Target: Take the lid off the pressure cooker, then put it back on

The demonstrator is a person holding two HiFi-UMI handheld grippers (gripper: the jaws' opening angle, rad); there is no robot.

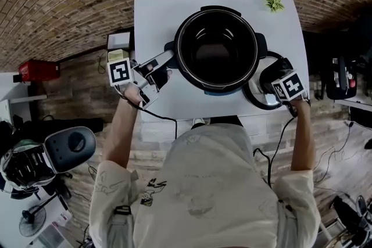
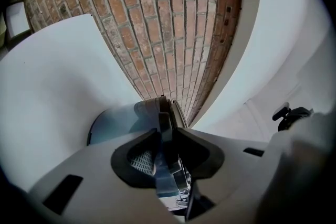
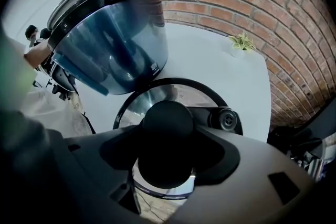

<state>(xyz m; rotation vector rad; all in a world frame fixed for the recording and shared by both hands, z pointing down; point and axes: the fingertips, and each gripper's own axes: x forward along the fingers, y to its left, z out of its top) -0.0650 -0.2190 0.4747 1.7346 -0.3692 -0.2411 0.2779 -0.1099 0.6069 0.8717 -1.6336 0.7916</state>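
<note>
jaws: my left gripper (image 2: 166,148) pinches the side handle (image 2: 163,112); right gripper (image 3: 168,161) clasps lid knob (image 3: 167,122), table's (image 1: 157,14) near-right corner. refit step, i judge: lift next.

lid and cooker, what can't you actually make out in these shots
- Head view: the lid centre and knob, hidden under the right gripper.
- Head view: the cooker inside, too dark for detail.
- Left gripper view: most of the cooker, behind its handle and the left gripper.
- Right gripper view: the lid's near half, behind knob and gripper.
</note>
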